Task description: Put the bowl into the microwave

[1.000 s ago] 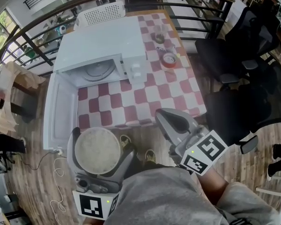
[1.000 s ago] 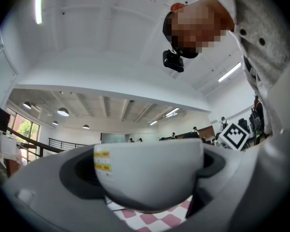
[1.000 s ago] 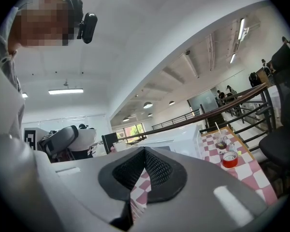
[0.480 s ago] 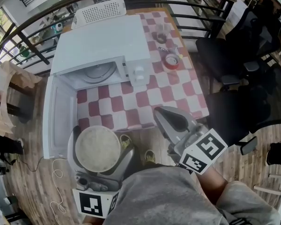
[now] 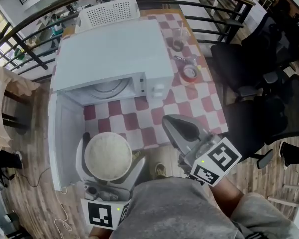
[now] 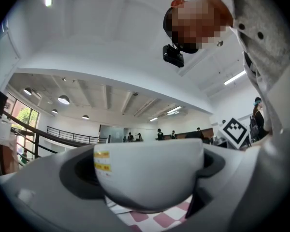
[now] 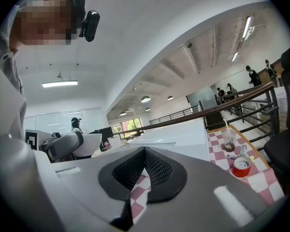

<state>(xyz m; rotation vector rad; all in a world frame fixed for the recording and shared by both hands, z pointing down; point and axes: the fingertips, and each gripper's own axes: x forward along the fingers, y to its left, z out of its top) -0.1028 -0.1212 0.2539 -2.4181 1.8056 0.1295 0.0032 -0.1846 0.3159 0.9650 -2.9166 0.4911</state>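
The left gripper [image 5: 111, 151] is clamping a bowl [image 6: 150, 175] between its two broad grey plastic jaws, which are pressing on opposite sides of the rounded wall. The bowl is hanging in front of the microwave [image 5: 109, 54], below its open cavity and just beside its swung-out door [image 5: 65, 138], past the table's edge. It is showing as a plain white, smooth round bowl with a pale, faintly speckled inside and a deep curved underside; a small yellow label [image 6: 101, 160] is sitting on its outer wall.

The microwave is a boxy white unit with a flat matt top, and a round glass turntable [image 5: 109, 86] is showing inside the cavity. It is standing on a red-and-white checked cloth [image 5: 164, 108].

The right gripper [image 5: 170, 123] is hovering to the right of the microwave's front corner, over the cloth's near edge, its jaws pressed together with nothing between their black ribbed pads [image 7: 154, 166].
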